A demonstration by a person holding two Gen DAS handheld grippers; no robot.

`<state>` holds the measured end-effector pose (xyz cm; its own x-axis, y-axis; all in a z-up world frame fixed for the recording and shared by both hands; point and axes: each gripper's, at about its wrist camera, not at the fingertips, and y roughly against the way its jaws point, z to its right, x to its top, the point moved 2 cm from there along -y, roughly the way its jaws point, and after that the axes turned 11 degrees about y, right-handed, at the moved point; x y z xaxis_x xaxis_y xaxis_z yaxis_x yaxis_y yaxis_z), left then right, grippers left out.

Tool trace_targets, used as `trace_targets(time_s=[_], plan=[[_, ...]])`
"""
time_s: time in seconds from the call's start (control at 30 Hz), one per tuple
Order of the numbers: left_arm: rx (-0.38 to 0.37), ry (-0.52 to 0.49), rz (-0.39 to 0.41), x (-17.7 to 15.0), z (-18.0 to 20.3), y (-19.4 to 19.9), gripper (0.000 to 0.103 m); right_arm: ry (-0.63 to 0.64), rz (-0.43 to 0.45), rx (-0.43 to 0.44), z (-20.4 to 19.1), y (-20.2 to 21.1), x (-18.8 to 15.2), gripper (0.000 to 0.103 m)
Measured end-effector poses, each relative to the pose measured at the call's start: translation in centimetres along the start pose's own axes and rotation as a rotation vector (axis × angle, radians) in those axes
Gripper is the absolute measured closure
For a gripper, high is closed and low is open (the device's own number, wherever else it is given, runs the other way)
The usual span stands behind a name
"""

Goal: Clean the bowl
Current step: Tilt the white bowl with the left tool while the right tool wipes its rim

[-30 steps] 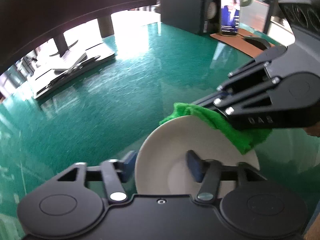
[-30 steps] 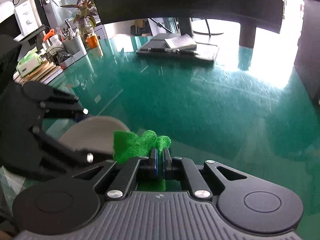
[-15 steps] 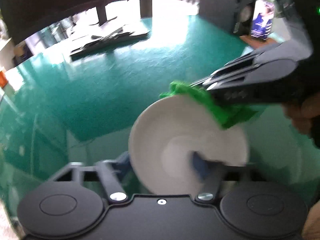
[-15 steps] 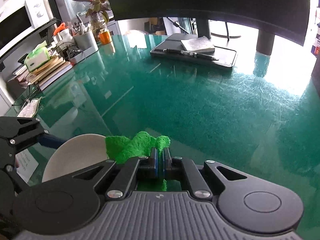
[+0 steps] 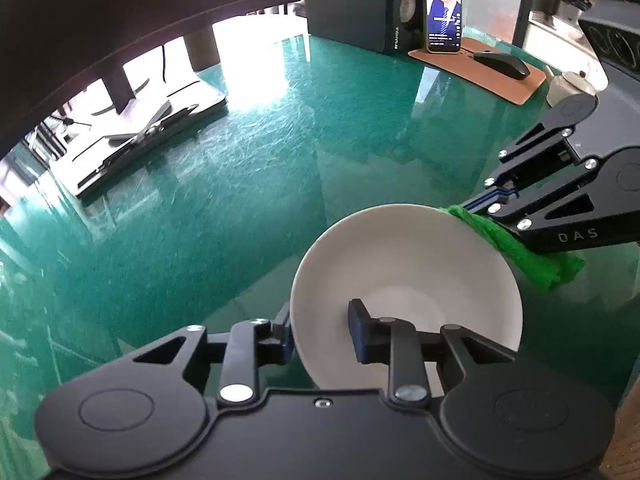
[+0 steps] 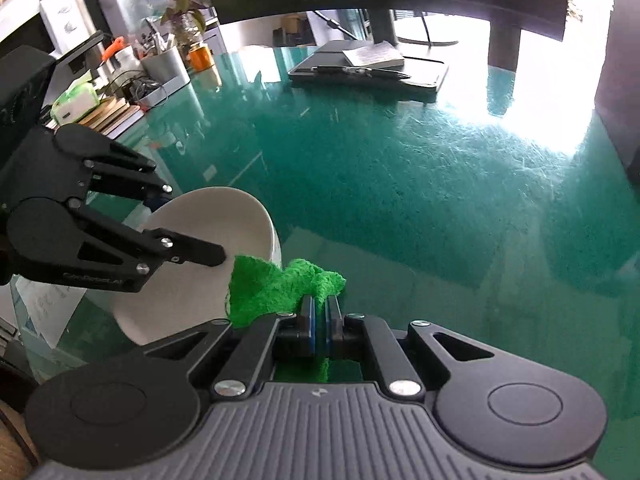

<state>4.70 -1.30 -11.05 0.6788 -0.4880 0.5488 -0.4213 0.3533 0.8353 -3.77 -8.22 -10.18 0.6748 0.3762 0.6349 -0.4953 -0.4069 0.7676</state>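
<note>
A white bowl (image 5: 420, 264) hangs tilted over the green glass table (image 5: 240, 200). My left gripper (image 5: 320, 320) has its jaws closing on the bowl's near wall, one pad outside and one pad inside, both pressing on it. My right gripper (image 6: 319, 308) is shut on a bright green cloth (image 6: 276, 284). In the right wrist view the cloth touches the rim of the bowl (image 6: 192, 292), just past the left gripper (image 6: 190, 226). Seen from the left wrist, the cloth (image 5: 520, 252) drapes at the bowl's right rim under the right gripper (image 5: 476, 204).
A black tray with a notebook and pen (image 6: 368, 68) lies far back under a monitor. A phone (image 5: 443, 12) and a mouse (image 5: 502, 64) stand on a brown mat at the back right. Books and a plant pot (image 6: 164, 64) crowd the table's left edge.
My left jaws have closed from wide apart onto the bowl's wall. The cloth and right gripper have shifted from the bowl's far rim to its right rim.
</note>
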Motion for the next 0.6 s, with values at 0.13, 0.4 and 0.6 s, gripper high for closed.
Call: trace_targets(time_s=[0.13,0.4,0.6], plan=[[0.001,0.004,0.001,0.0,-0.3,-0.1,0.075,0.017,0.021,-0.014,0.3,-1.2,1.6,0.097],[0.008,0.009,0.002,0.1,-0.1,0.1,0.075,0.099,0.07,0.015,0.1,-4.0,5.8,0.097],[0.006,-0.009,0.006,0.1,0.1,0.1,0.072,0.098,0.071,0.011,0.1,-3.1,5.0,0.097]])
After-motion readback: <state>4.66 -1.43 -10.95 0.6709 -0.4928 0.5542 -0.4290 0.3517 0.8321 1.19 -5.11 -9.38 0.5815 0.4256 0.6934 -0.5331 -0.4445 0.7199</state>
